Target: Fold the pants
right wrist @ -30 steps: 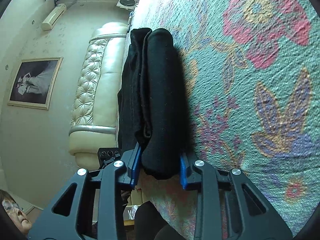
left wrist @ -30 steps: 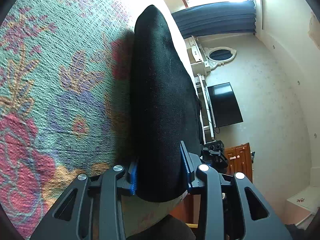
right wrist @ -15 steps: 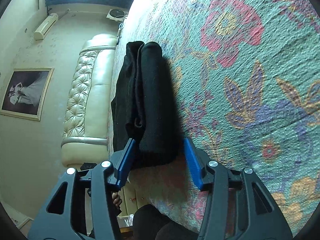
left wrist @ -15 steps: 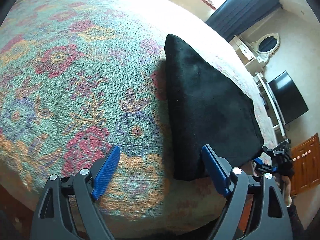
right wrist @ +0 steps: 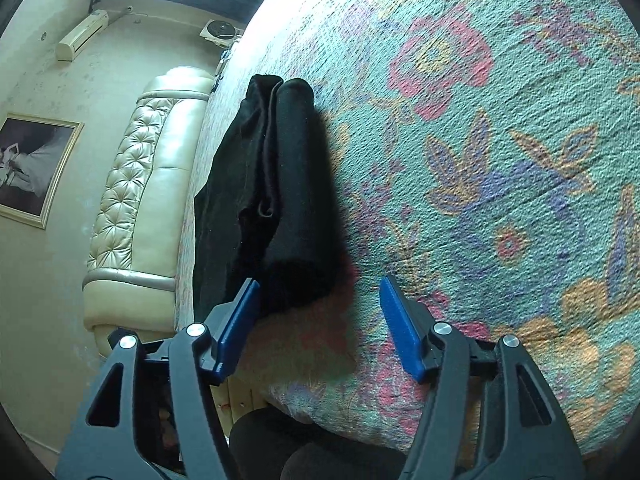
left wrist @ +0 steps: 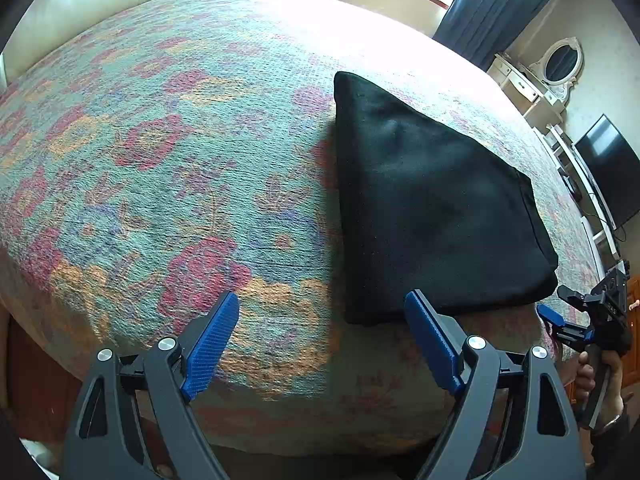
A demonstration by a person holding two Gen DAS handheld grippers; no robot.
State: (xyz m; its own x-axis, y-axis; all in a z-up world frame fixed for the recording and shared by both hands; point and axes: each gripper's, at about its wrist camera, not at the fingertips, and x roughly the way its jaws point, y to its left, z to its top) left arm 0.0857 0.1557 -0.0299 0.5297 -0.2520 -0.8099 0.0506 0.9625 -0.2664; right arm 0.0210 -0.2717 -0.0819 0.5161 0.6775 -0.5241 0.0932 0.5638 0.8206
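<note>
Currently folded into a compact black bundle: pants [left wrist: 432, 216], lying flat on the floral bedspread [left wrist: 168, 168] right of centre in the left wrist view, near corner just above the lower edge of the bed. Left gripper [left wrist: 320, 340] spread wide, blue pads well apart, nothing clamped; right-hand pad just below the bundle's near edge, overlapping it in the frame without visible pressure (contact not determinable). Left jaws just opened, now steady. Right gripper [right wrist: 320, 312] also apart, jaws just opening further, nothing gripped; pants [right wrist: 280, 200] seen edge-on left of centre in the right wrist view, stacked layers visible along the left side, near end just above and beside the left-hand blue pad. Bare bedspread [right wrist: 500, 160] between the two pads and across the right half of that frame. Second gripper unit held in a hand [left wrist: 600, 372] at the lower right of the left wrist view, beyond the bundle's right corner. Cream tufted headboard [right wrist: 132, 200] at left in the right wrist view, framed picture [right wrist: 32, 168] on the wall further left. Television [left wrist: 612, 168] and oval mirror [left wrist: 562, 62] at upper right in the left wrist view, dark curtains [left wrist: 492, 8] beside the window.
</note>
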